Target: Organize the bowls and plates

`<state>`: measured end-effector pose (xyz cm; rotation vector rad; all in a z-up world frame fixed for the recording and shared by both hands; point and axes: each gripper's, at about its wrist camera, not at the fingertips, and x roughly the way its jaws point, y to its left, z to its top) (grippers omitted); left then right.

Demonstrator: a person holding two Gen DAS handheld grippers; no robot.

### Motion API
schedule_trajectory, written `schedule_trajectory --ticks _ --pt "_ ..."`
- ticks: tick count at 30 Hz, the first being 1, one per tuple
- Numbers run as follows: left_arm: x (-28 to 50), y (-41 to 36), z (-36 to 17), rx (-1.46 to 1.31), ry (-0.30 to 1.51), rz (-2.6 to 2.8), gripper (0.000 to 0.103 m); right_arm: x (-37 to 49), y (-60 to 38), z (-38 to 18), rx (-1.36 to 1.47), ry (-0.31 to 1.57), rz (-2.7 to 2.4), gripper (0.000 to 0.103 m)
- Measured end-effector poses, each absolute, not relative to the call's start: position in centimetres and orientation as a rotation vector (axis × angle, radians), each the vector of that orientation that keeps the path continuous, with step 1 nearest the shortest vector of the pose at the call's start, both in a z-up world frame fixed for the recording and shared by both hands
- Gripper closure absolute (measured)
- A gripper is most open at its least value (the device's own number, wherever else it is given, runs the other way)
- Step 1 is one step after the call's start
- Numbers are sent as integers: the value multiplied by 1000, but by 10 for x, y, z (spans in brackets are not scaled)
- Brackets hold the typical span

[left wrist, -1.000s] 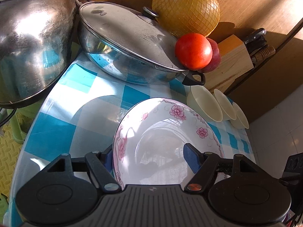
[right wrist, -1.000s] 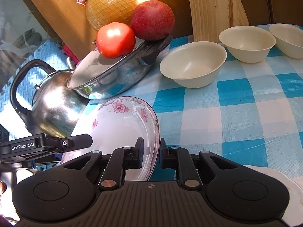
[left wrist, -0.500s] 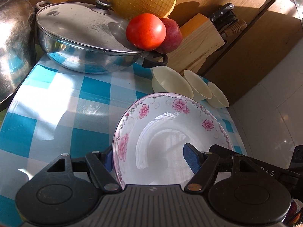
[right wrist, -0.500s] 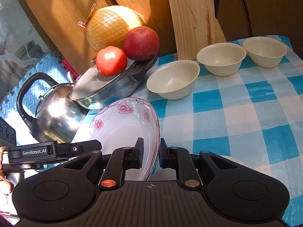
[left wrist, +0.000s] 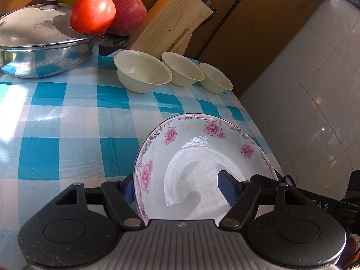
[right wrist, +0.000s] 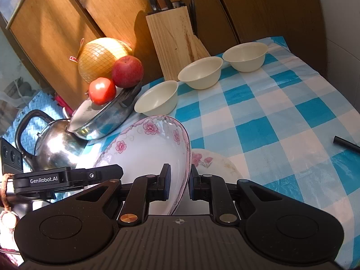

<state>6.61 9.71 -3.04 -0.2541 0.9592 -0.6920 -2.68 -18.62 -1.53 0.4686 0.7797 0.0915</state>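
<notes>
Both of your grippers hold one floral plate [right wrist: 144, 157] tilted above the checked surface [left wrist: 67, 117]: your right gripper [right wrist: 178, 183] pinches its rim narrowly, your left gripper [left wrist: 175, 184] spans its other edge. Three cream bowls [left wrist: 141, 74] sit in a row by the knife block [right wrist: 173, 42]; another plate [right wrist: 211, 162] lies just beneath.

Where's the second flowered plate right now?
In the right wrist view, the second flowered plate lies flat on the checked tablecloth, just right of the lifted flowered dish, partly hidden behind it.
</notes>
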Motion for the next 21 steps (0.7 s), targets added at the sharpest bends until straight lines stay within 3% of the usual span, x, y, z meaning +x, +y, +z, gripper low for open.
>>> schedule_trajectory --ticks 21 --pt "44 77 -38 -109 966 -706 39 -72 -188 -31 409 828 19 81"
